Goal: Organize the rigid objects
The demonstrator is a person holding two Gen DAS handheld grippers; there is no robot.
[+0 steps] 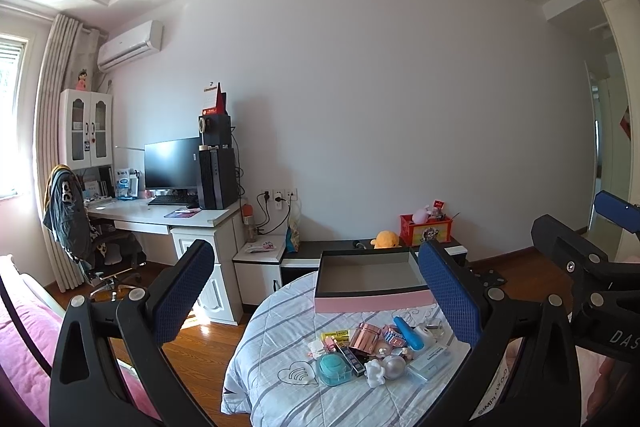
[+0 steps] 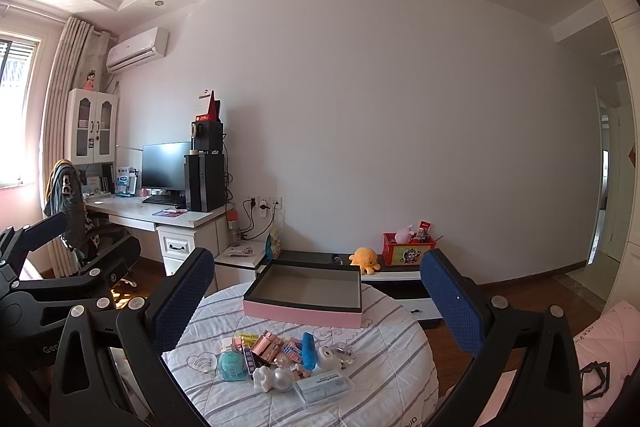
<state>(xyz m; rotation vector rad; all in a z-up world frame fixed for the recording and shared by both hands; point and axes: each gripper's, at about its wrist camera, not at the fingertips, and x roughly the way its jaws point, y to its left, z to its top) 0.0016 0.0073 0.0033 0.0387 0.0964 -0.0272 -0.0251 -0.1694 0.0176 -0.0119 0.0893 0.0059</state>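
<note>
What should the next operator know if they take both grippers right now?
Left gripper: jaws open, empty, held above the table.
Right gripper: jaws open, empty, likewise.
Pink box sits open and empty at the far side of the round table.
Small items lie piled in front of it: rose-gold jar, blue tube, teal case, clear floss box.
Done: nothing packed. Left: everything.

The left gripper (image 1: pixel 316 297) and the right gripper (image 2: pixel 318 301) are held level, side by side, each with its blue-padded jaws spread wide and empty.
</note>
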